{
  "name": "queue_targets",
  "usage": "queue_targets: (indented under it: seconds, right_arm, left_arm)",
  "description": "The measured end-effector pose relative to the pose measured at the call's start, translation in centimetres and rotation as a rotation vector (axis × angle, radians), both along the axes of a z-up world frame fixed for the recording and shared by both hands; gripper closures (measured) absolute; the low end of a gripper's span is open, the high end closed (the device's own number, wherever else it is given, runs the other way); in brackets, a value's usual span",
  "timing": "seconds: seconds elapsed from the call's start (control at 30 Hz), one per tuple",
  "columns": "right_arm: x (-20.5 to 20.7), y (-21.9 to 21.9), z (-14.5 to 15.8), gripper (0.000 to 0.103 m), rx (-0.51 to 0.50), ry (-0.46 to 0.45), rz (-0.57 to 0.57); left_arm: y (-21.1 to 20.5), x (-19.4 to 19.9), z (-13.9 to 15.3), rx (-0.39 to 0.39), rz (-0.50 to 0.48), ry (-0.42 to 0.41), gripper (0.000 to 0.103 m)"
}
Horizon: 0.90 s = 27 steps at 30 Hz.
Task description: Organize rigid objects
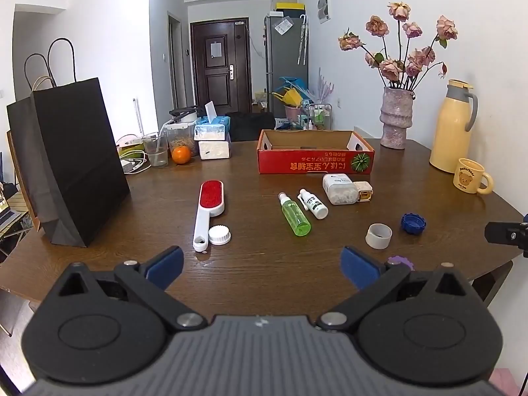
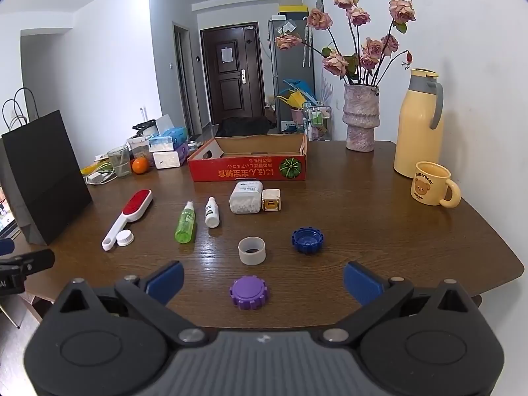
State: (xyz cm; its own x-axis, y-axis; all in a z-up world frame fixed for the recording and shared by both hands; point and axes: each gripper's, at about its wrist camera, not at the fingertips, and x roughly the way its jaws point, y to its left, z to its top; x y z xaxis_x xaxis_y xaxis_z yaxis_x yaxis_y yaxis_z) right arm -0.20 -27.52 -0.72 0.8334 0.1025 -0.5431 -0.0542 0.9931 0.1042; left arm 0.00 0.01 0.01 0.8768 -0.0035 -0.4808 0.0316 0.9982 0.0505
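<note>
An open red cardboard box [image 1: 315,161] [image 2: 247,168] stands at the table's middle back. In front of it lie a red-and-white lint brush [image 1: 209,213] [image 2: 127,216], a white cap [image 1: 219,234] [image 2: 125,238], a green bottle [image 1: 295,217] [image 2: 185,221], a small white bottle [image 1: 313,204] [image 2: 212,213], a white jar [image 1: 340,188] [image 2: 246,196], a small cream box [image 1: 363,192] [image 2: 271,200], a grey ring [image 1: 378,236] [image 2: 251,250], a blue cap [image 1: 413,223] [image 2: 307,239] and a purple cap [image 2: 248,292] [image 1: 401,261]. My left gripper [image 1: 262,265] and right gripper [image 2: 263,279] are open and empty above the front edge.
A black paper bag [image 1: 69,168] [image 2: 39,178] stands at the left. A vase of dried roses [image 1: 396,117] [image 2: 359,118], a yellow thermos [image 1: 453,128] [image 2: 419,125] and a yellow mug [image 1: 470,176] [image 2: 432,188] stand at the right. A glass, an orange [image 1: 181,155] and tissue boxes are at the back left.
</note>
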Motion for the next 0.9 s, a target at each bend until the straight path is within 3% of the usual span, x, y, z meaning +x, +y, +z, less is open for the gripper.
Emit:
queue_targets:
  seconds: [0.9]
  right_arm:
    - [-0.1, 1.3, -0.3, 0.000, -0.007, -0.003, 0.029]
  left_arm:
    - [-0.6, 0.3, 0.0, -0.038, -0.031, 0.013, 0.000]
